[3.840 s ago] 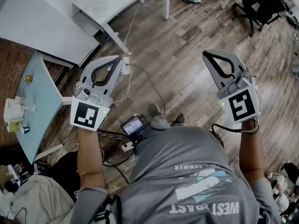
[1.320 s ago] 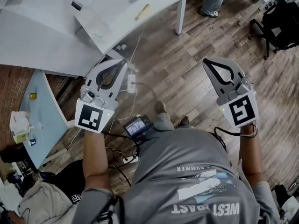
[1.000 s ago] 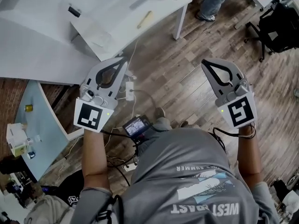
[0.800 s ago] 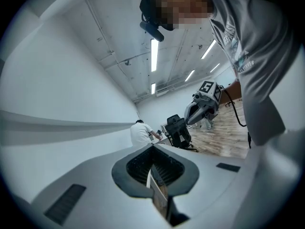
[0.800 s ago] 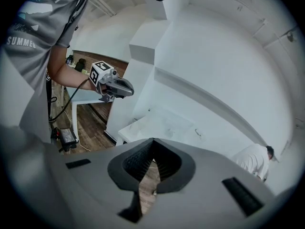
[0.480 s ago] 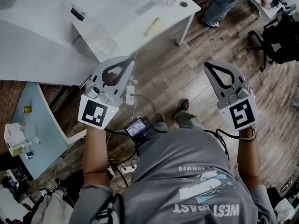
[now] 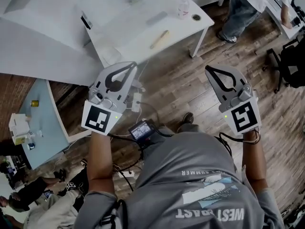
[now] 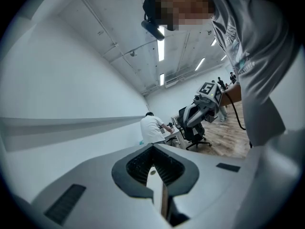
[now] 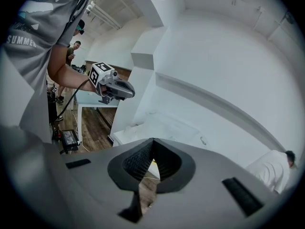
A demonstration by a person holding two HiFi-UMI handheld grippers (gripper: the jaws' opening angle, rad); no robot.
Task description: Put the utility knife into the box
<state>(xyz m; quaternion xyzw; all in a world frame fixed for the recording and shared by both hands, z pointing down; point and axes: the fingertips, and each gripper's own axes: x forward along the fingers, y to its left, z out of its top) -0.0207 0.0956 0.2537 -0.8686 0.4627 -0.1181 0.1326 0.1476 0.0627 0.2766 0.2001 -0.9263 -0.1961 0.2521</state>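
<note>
A white table [image 7: 124, 32] stands ahead at the top of the head view. On it lie a yellowish elongated thing [image 7: 160, 39], perhaps the utility knife, and a grey flat piece [image 7: 156, 18]. I cannot make out a box for certain. My left gripper [image 7: 130, 66] hovers over the floor just short of the table's near edge, shut and empty. My right gripper [image 7: 208, 69] is held over the wooden floor to the right, also shut and empty. In the left gripper view, the left gripper [image 8: 153, 146] has its tips meeting. The same is true of the right gripper [image 9: 152, 140] in the right gripper view.
A person [image 7: 240, 6] stands at the table's far right corner, and a black office chair [image 7: 291, 66] stands at the right edge. A pale blue side table [image 7: 45, 123] with small bottles is at the left. A device with cables [image 7: 142, 130] lies on the floor, and people sit at the lower left [image 7: 33, 190].
The white table has come lower and nearer in the head view as I walk toward it. Both grippers have travelled along in front of me, still shut and empty.
</note>
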